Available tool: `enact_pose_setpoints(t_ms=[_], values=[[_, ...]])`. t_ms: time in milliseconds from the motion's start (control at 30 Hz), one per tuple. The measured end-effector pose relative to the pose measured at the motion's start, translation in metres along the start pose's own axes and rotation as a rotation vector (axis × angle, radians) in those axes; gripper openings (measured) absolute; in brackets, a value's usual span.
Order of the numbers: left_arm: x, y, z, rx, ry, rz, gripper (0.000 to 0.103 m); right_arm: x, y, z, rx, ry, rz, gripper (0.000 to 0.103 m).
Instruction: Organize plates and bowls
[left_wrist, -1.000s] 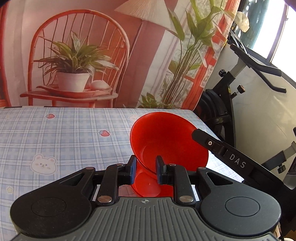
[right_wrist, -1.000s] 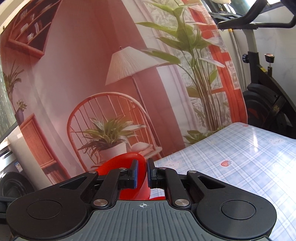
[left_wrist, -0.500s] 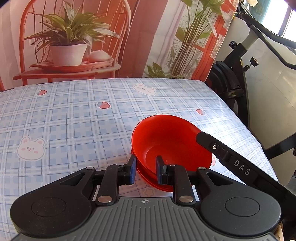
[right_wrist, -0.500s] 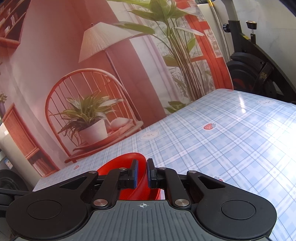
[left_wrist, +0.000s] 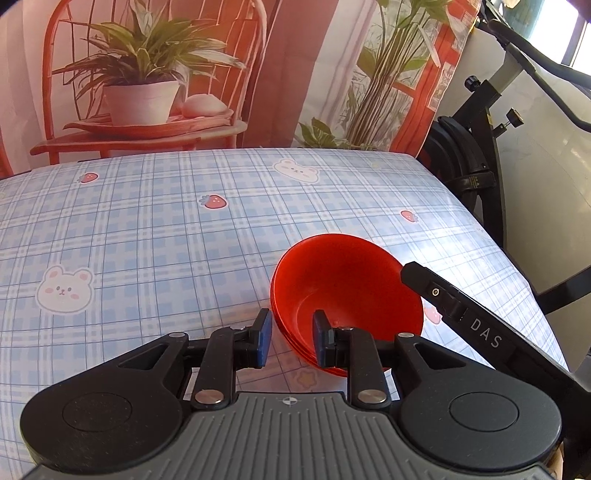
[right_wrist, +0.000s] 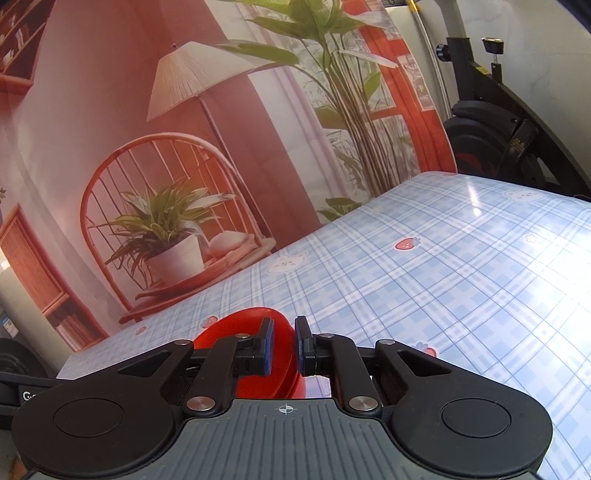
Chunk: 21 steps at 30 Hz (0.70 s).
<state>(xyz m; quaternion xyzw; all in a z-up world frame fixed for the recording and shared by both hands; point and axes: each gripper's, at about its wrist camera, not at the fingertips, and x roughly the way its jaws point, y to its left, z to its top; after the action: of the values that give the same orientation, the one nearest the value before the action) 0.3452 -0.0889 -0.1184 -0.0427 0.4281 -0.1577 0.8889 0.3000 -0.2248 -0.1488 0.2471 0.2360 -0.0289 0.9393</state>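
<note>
A stack of red bowls (left_wrist: 347, 291) sits on the blue checked tablecloth (left_wrist: 147, 236) near the table's right edge. My left gripper (left_wrist: 291, 338) straddles the stack's near-left rim with its jaws parted; the rim runs between the blue pads. My right gripper (right_wrist: 281, 349) is nearly shut around the rim of the same red bowls (right_wrist: 240, 336), which its fingers largely hide. The right gripper's black body (left_wrist: 480, 328), marked DAS, reaches in at the bowls' right side in the left wrist view.
A printed backdrop (left_wrist: 184, 74) of a chair and plants hangs behind the table. A black exercise bike (left_wrist: 491, 122) stands beyond the table's right edge. The tablecloth (right_wrist: 461, 258) stretches far and left.
Both grippers have lowered the red bowls onto the table. The left jaws have widened around the rim, and the right jaws have parted slightly.
</note>
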Motion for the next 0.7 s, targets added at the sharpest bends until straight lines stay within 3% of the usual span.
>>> enact_pose_setpoints(t_ms=[100, 700], values=[[0.001, 0.001, 0.001, -0.011, 0.002, -0.001, 0.032, 0.002, -0.005, 0.0, 0.022, 0.009, -0.002, 0.014], [0.022, 0.011, 0.004, -0.127, 0.054, -0.029, 0.032, 0.017, -0.022, -0.011, 0.135, 0.112, 0.053, 0.017]])
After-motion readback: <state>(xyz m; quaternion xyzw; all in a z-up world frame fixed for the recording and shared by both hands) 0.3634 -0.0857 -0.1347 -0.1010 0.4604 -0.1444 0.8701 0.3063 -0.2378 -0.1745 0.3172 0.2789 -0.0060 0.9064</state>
